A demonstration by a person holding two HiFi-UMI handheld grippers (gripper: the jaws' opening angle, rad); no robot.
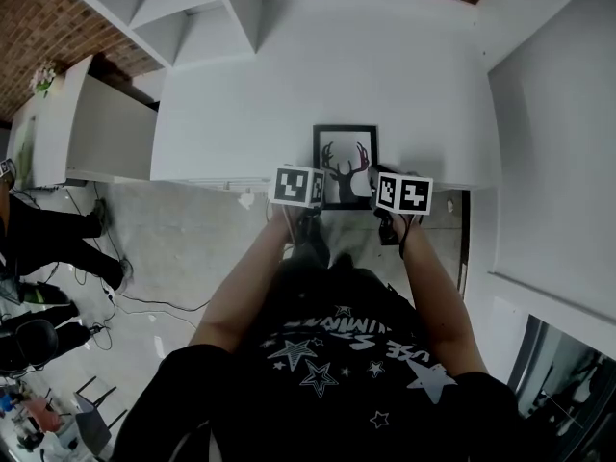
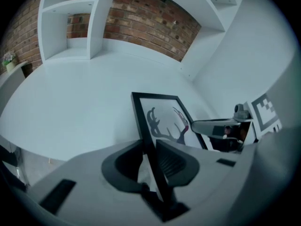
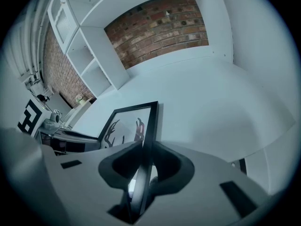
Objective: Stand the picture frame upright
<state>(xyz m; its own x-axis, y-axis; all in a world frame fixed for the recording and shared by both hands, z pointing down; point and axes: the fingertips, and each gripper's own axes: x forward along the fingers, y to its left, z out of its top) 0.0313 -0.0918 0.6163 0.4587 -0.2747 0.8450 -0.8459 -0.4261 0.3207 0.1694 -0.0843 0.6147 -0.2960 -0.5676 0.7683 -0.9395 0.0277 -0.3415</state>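
Picture frame lay face up, deer print showing, at the near edge of the white table, long axis running straight out ahead of both sets of jaws. Left gripper was pinching the frame's left side bar near the bottom corner, bar squeezed between both pads. Right gripper was clamped the same way on the right side bar. Symmetric two-edge hold made sense to me: pads on the black moulding only, off the glass, so the top edge can pivot up without twisting. Couldn't tell whether the near end was off the table yet. Beyond the jaw tips just tabletop, then open shelves and brick wall, so room to stand it. My read: grasp done, tilt-up not started.
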